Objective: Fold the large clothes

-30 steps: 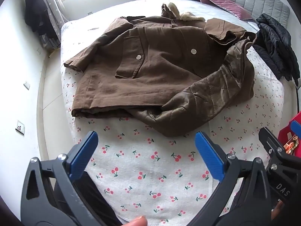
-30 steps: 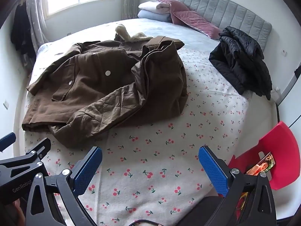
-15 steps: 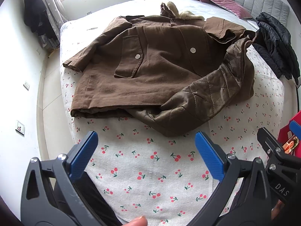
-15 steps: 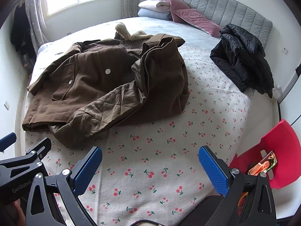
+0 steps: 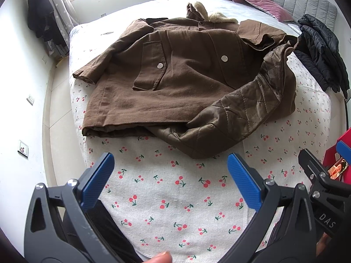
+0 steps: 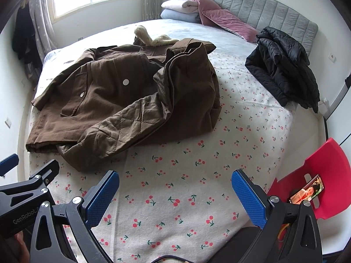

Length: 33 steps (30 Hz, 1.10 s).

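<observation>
A large brown coat (image 5: pixel 186 83) with a fur collar lies spread on the bed, its right front panel flipped over so the quilted lining (image 5: pixel 237 114) shows. It also shows in the right wrist view (image 6: pixel 122 100). My left gripper (image 5: pixel 171 175) is open and empty above the cherry-print sheet, short of the coat's hem. My right gripper (image 6: pixel 175 188) is open and empty, to the right of the left one, also short of the coat.
A black puffer jacket (image 6: pixel 285 65) lies at the bed's right side. Pillows and folded blankets (image 6: pixel 197 8) sit by the grey headboard. A red chair (image 6: pixel 324 179) holding a phone stands at right. The bed's left edge (image 5: pixel 72 100) drops to the floor.
Both grippers have moved slightly closer to the coat, which looks a little larger. The jaws stay open and the coat has not moved.
</observation>
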Each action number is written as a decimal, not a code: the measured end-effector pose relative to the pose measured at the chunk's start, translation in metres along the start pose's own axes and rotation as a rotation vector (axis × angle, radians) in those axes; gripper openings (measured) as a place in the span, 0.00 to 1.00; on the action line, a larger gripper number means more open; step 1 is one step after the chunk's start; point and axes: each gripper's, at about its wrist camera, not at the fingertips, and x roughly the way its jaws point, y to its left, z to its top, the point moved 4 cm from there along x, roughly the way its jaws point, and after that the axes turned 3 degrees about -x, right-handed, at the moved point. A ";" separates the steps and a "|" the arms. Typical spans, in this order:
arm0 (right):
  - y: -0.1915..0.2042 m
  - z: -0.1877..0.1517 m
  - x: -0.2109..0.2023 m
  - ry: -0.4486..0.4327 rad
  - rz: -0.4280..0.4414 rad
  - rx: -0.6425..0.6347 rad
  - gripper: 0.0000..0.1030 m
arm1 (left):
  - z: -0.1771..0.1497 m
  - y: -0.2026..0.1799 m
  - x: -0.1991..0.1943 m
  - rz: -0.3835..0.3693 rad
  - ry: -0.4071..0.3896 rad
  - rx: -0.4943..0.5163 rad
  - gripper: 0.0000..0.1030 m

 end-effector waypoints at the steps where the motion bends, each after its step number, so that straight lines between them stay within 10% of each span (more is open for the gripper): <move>1: 0.000 0.000 0.000 0.000 0.000 0.000 1.00 | 0.000 0.000 0.000 0.000 0.000 0.000 1.00; 33: 0.002 -0.002 0.004 0.019 0.007 -0.002 1.00 | -0.003 -0.002 0.001 -0.008 0.013 0.007 1.00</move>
